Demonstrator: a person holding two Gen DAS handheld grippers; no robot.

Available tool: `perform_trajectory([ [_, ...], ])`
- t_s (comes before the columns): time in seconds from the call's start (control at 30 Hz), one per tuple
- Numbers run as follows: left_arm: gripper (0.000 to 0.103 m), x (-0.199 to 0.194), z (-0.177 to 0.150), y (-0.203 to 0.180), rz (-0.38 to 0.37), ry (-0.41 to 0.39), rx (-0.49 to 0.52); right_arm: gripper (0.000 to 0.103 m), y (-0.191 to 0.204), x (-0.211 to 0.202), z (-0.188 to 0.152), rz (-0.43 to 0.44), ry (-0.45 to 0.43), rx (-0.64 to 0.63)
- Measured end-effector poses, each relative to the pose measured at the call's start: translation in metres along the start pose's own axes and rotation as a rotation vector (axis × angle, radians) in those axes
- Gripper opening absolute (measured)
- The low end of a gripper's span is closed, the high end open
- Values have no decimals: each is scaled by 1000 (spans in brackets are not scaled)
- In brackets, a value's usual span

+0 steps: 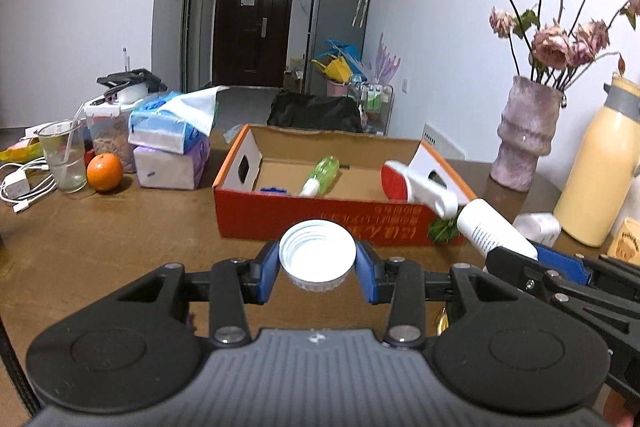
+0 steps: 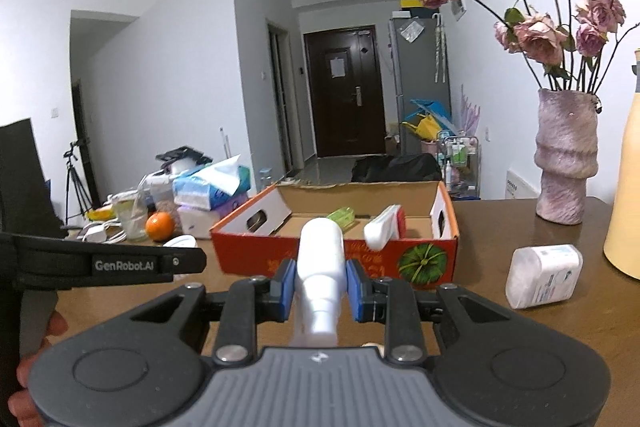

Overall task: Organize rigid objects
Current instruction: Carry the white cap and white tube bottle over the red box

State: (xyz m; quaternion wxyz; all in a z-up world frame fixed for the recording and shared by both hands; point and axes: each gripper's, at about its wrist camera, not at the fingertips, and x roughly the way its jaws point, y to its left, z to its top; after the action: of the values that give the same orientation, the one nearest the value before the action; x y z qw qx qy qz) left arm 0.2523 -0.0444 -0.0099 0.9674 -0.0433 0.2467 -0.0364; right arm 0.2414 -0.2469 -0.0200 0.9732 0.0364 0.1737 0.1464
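My left gripper is shut on a white screw cap, hollow side up, held above the table just before the open orange cardboard box. In the box lie a green-handled tool, a white brush with a red face and a small blue item. My right gripper is shut on a white plastic bottle whose neck points back at the camera. It hovers in front of the box. That bottle also shows at the right in the left wrist view.
A white jar lies on its side on the brown table right of the box. A pink vase of dried roses and a yellow flask stand at the right. Tissue packs, an orange, a glass and cables crowd the left.
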Motion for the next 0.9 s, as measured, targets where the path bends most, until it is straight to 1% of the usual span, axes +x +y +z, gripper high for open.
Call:
perform_trajectory([
  [0.13, 41, 8, 11, -4, -11, -18, -17, 26, -9, 7, 9, -14, -11, 17],
  [0.4, 41, 31, 28, -11, -9, -28, -37, 26, -27, 23, 26, -45, -35, 52],
  [0.6, 41, 49, 38, -11, -15, -36, -61, 26, -39, 42, 33, -67, -26, 76],
  [0.9, 41, 79, 54, -11, 2, -43, -80, 26, -54, 71, 44, -91, -31, 97],
])
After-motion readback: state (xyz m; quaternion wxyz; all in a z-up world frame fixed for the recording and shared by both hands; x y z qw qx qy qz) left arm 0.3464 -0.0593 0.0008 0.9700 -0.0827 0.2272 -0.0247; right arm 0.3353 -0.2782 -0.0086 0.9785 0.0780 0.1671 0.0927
